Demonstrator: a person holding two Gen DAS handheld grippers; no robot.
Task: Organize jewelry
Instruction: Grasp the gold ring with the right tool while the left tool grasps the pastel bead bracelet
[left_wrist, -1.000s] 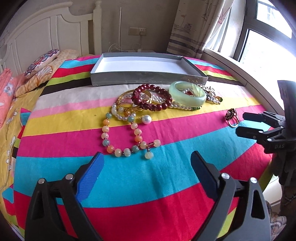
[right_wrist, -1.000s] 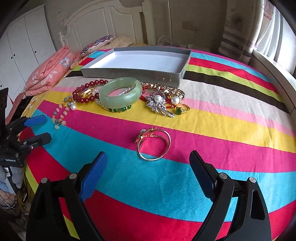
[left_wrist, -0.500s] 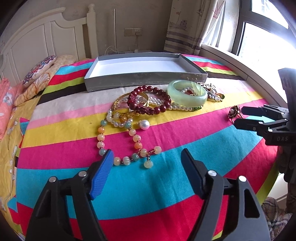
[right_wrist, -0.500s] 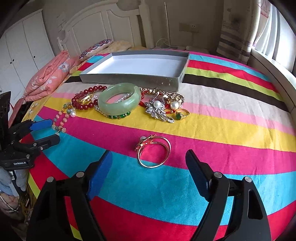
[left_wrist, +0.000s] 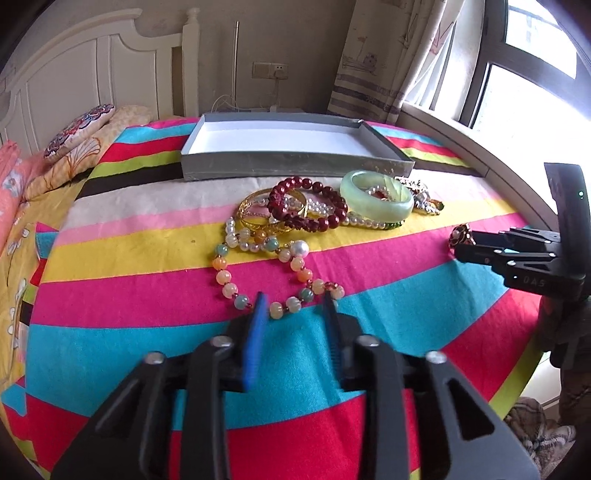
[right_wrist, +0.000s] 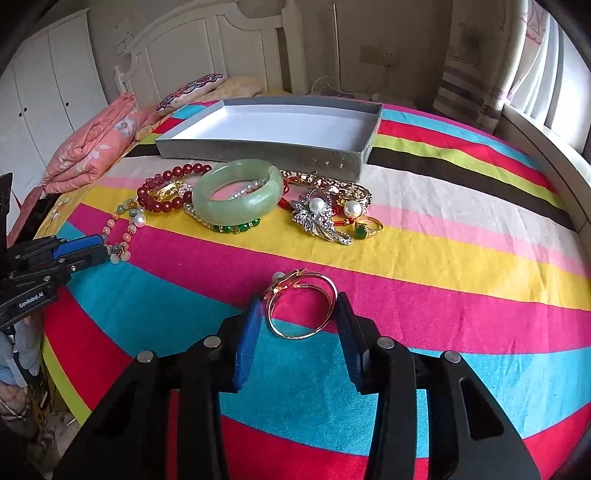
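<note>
A pastel bead necklace (left_wrist: 258, 273) lies on the striped cloth, its near loop between the tips of my left gripper (left_wrist: 293, 306), whose jaws stand narrow but apart around the beads. My right gripper (right_wrist: 301, 314) has its jaws close on both sides of a gold bangle (right_wrist: 303, 310) lying on the cloth; contact is unclear. A jade bangle (right_wrist: 236, 192), red bead bracelet (left_wrist: 308, 206), gold bangle (left_wrist: 271, 210), brooch (right_wrist: 319, 218) and green-stone ring (right_wrist: 365, 229) lie in a pile. An empty grey tray (left_wrist: 295, 168) stands behind them.
Pillows (left_wrist: 77, 136) and a pink folded quilt (right_wrist: 96, 147) lie at the left by the white headboard. A window sill (left_wrist: 480, 147) and curtain run along the right. The cloth falls away at its round edge.
Both grippers moved forward and narrowed. The left now brackets the necklace's near loop; the right now brackets the lone gold bangle.
</note>
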